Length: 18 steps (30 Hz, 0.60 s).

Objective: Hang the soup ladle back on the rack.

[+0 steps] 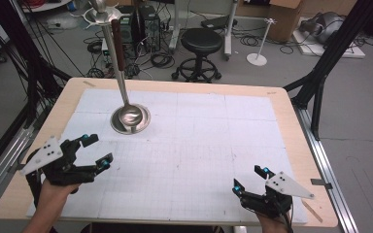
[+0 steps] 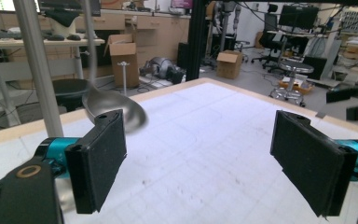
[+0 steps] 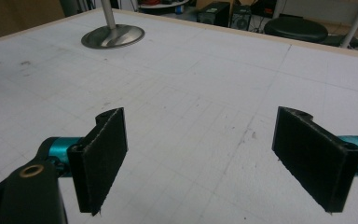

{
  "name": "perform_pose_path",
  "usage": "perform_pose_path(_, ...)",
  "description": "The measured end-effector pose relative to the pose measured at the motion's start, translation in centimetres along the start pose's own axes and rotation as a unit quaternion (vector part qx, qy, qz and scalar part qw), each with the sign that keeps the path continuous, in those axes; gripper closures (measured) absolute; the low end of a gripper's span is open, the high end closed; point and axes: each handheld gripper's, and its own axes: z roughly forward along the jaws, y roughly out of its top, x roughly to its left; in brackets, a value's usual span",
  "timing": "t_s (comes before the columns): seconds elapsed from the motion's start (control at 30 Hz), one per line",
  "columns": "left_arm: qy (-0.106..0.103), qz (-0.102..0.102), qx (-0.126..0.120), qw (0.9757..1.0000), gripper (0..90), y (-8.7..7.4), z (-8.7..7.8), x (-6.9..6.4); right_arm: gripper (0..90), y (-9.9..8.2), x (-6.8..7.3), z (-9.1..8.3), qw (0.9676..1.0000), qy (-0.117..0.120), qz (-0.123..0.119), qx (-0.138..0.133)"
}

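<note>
Left gripper (image 1: 97, 150): wide open, nothing between its black jaws, low over the table (image 1: 199, 145).
Right gripper (image 1: 250, 177): wide open too, holding nothing.
Ladle (image 1: 128, 114): hangs from the stand (image 1: 108, 36), its bowl over the round base, just beyond the left gripper.

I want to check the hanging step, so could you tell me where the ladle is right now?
In the high view the ladle hangs from the metal stand at the table's far left, its bowl just above the stand's round base, beyond the open left gripper.
</note>
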Motion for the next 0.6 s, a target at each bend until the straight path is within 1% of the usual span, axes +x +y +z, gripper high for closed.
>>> perform_pose_path(0.1, 0.008, -0.008, 0.007, 0.9999, 18.7, -1.4, -0.9, -0.2, 16.7, 0.0, 0.2, -0.3, 1.0, 0.0, 0.005, -0.005)
perform_pose_path(0.2, 0.014, -0.014, 0.015, 0.9997, 18.9, -2.5, -1.5, -0.2, 16.7, 0.0, 0.3, -0.3, 1.0, -0.001, 0.004, -0.006)
perform_pose_path(0.23, 0.016, -0.018, 0.017, 0.9996, 19.0, -2.8, -1.7, -0.2, 16.7, 0.0, 0.4, -0.2, 1.0, -0.002, -0.002, -0.009)
perform_pose_path(0.27, 0.016, -0.019, 0.019, 0.9995, 19.0, -3.1, -1.8, -0.1, 16.7, 0.0, 0.4, -0.2, 1.0, -0.002, -0.002, -0.009)
perform_pose_path(0.3, 0.017, -0.027, 0.018, 0.9993, 19.3, -3.3, -2.0, 0.1, 16.7, 0.0, 0.4, -0.2, 0.9999, -0.004, -0.002, -0.012)
perform_pose_path(0.4, 0.02, -0.032, 0.02, 0.9991, 19.5, -3.5, -2.3, 0.3, 16.7, 0.0, 0.5, -0.1, 0.9999, -0.006, 0.0, -0.012)
perform_pose_path(0.6, 0.022, -0.032, 0.022, 0.999, 20.1, -3.6, -2.6, 0.4, 16.7, 0.1, 0.8, 0.1, 0.9999, -0.006, -0.003, -0.014)
